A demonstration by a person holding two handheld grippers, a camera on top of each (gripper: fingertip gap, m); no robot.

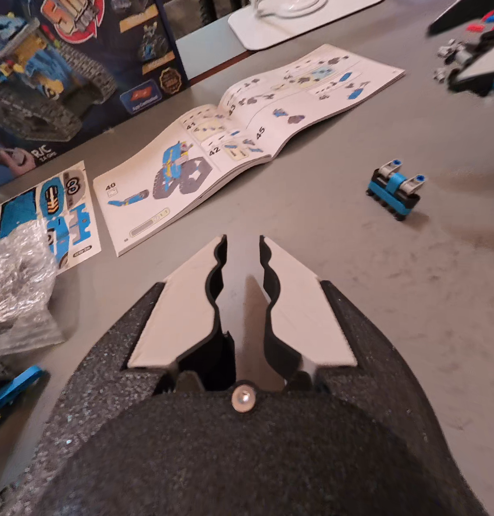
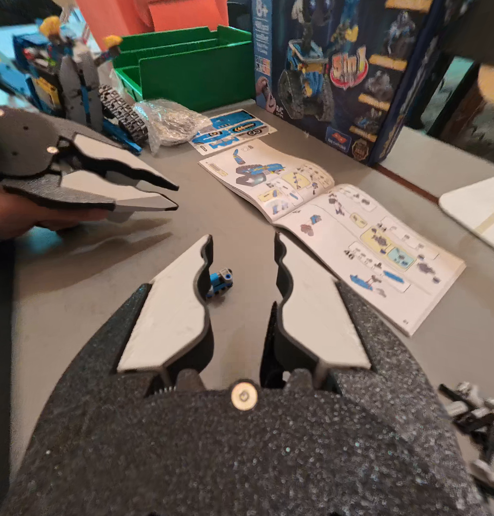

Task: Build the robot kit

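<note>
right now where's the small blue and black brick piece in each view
Left wrist view: small blue and black brick assembly sits right of centre on the grey table, apart from the gripper.
Right wrist view: the same assembly lies near centre, partly hidden behind one finger of the right gripper.
Shared landmark: the open instruction booklet.

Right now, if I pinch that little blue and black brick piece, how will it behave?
The brick piece is probably light and stiff, being small snapped-together plastic. Its flat base on the table suggests it won't roll, though the grey pins on top might pop off if squeezed hard.

Small blue-and-black brick assembly [image 2: 220, 282] stands on the grey table [image 2: 234, 212], ungrasped.
</note>
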